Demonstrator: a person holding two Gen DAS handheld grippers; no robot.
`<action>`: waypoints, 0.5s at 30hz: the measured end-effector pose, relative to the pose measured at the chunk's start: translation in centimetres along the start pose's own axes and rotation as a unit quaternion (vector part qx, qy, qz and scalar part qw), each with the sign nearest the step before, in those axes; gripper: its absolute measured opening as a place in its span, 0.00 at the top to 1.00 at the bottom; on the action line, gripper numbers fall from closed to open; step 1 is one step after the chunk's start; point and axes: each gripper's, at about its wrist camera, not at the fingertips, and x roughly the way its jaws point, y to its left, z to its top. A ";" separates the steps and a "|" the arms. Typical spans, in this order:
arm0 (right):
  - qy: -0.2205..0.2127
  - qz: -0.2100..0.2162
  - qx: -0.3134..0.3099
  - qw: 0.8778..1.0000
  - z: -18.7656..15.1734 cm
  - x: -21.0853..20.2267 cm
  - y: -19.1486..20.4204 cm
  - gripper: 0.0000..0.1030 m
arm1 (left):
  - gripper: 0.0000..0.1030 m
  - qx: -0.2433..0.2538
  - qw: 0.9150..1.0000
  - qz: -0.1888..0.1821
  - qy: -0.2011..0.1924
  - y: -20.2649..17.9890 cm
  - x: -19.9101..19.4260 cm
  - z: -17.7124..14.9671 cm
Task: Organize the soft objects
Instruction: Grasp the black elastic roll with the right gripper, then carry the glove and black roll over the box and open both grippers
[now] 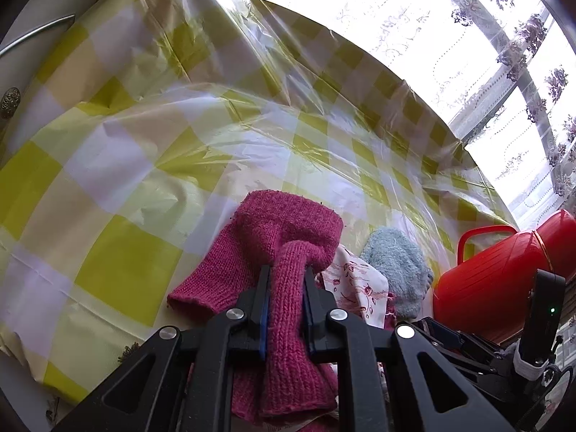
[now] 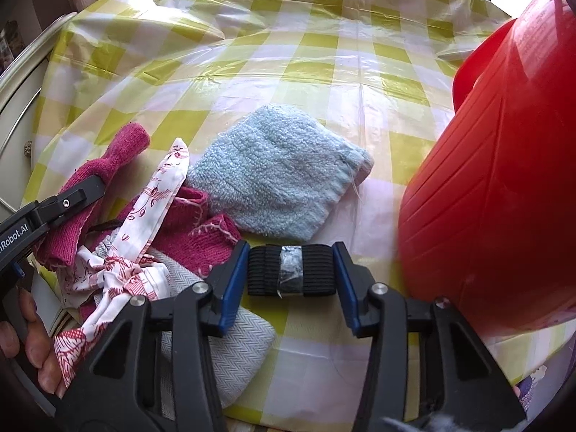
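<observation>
Left gripper: clamped on magenta knit sock;
Right gripper: jaws spread, flanking black elastic roll on checked tablecloth

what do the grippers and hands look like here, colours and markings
Both grippers are black plastic with angular, cut-out linkage arms, round silver pivot bolts and blue pads inside the fingers. The left gripper has narrow blue pads; seen from the right wrist view its side carries white lettering ending "Robot.AI". The right gripper has broader blue pads. A bare hand with no sleeve visible grips the left handle.
</observation>
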 end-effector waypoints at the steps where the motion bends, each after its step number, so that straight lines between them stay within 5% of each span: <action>1: -0.002 0.002 0.001 1.000 -0.1 -0.1 0.0 0.52 | 0.85 0.001 1.000 0.001 -0.005 -0.1 -0.1 0.0; 15: -0.058 0.018 -0.003 0.998 -1.8 -4.7 -0.5 0.53 | 0.85 0.045 0.996 0.016 -0.070 -2.7 -4.2 -0.8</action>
